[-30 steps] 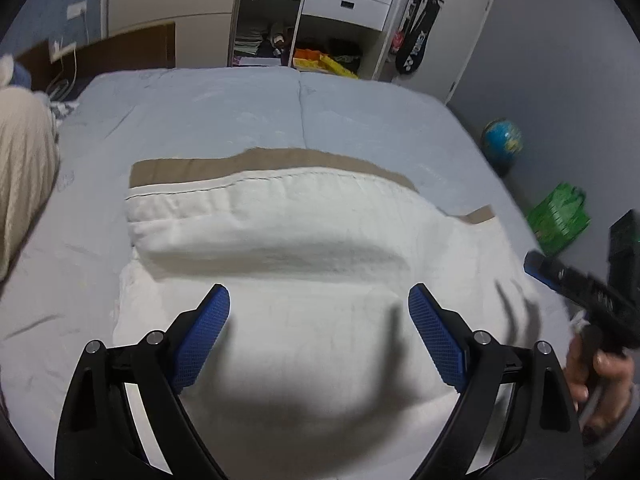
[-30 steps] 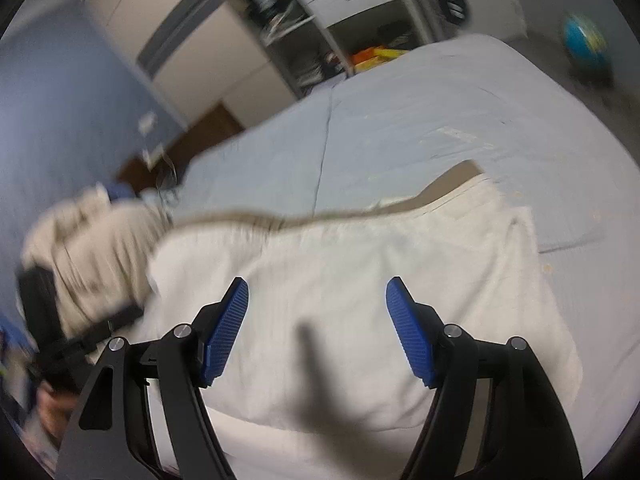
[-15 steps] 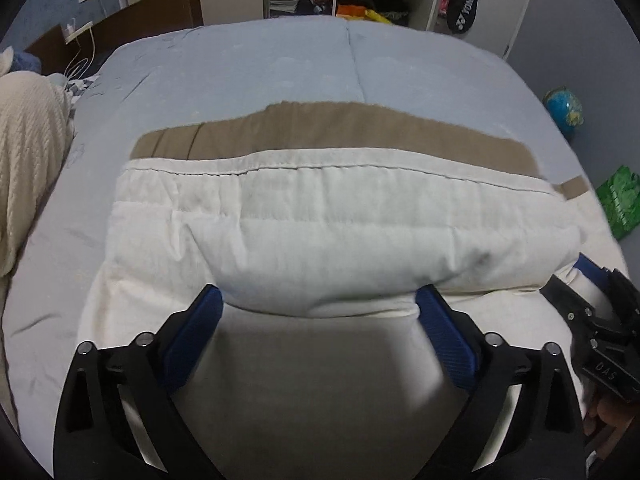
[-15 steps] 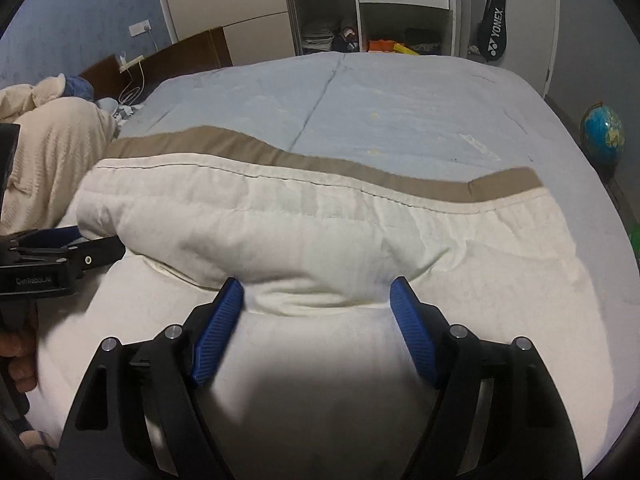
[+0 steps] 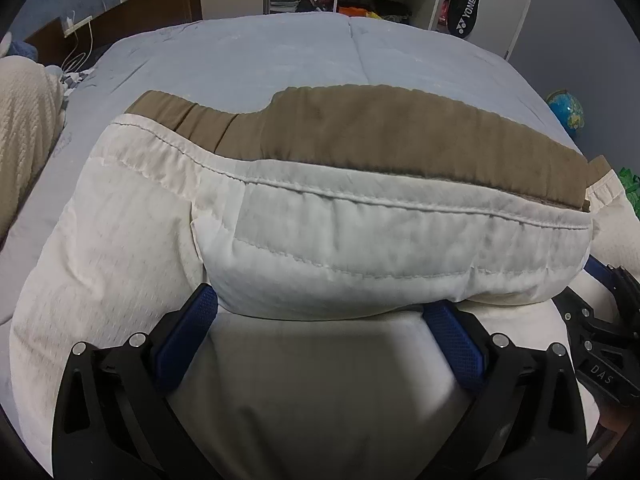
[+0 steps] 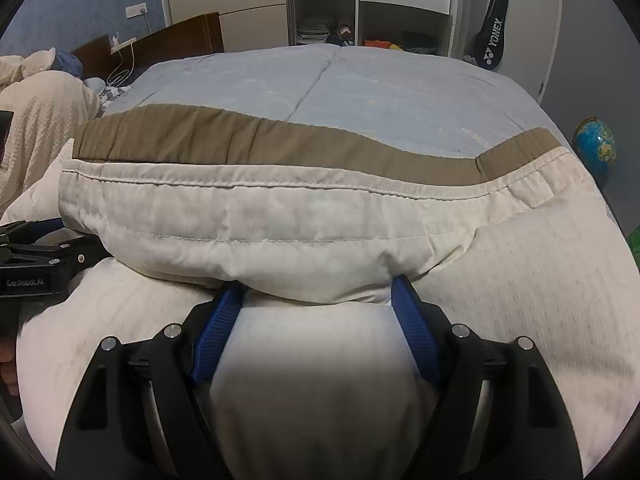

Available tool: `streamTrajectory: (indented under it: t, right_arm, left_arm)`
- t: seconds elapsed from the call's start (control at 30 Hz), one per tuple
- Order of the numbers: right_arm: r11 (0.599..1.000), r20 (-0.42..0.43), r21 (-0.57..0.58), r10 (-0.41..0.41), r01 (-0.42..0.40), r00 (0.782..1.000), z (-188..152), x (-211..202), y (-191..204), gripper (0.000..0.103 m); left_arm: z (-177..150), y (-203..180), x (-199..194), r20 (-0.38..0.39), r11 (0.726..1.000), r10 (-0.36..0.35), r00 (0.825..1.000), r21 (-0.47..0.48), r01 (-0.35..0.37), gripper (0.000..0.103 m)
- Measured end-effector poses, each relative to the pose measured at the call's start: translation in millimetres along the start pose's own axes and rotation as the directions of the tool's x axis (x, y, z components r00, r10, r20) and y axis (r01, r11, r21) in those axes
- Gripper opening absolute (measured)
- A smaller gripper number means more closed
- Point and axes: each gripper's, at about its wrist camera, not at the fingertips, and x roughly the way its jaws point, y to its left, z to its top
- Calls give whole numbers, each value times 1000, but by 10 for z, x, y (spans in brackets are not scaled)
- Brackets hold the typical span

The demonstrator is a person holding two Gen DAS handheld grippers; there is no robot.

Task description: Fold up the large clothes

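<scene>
A home bedroom: bed [image 6: 400, 92], wooden headboard [image 6: 180, 38], open wardrobe shelves [image 6: 324, 4], globe [image 6: 594, 146] on floor.

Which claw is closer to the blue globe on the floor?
Right. The globe sits off the bed's right side, beyond the right claw; the left claw works the blanket's opposite end.

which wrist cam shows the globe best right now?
Right wrist view: the globe sits whole on the floor past the bed corner, stand partly visible. In the left wrist view the globe is smaller, squeezed against the fisheye edge, its lower part cut off by the bed.
</scene>
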Motion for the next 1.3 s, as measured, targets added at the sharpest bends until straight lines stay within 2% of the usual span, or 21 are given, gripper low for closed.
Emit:
streamTrajectory:
  t: [0.83, 0.97, 1.07, 1.2, 1.3]
  right_arm:
    - [1000, 11, 8, 8, -8, 1000, -111, 107, -17, 73]
    - [1000, 4, 9, 15, -15, 1000, -101, 112, -39, 73]
    - [1000, -27, 9, 31, -30, 999, -45, 108, -77, 73]
    - [998, -76, -8, 57, -58, 995, 63, -8, -110, 73]
    - [998, -55, -17, 57, -58, 997, 86, -259, -173, 72]
  left_arm:
    - [-53, -50, 108, 31, 1000, 15, 999, 5, -15, 98]
    - [-46, -55, 111, 21, 1000, 15, 1000, 7, -15, 98]
    - [11, -52, 110, -18, 1000, 5, 1000, 14, -5, 98]
    - [85, -18, -26, -54, 999, -27, 998, 33, 29, 97]
    - [61, 21, -277, -28, 998, -37, 999, 50, 38, 96]
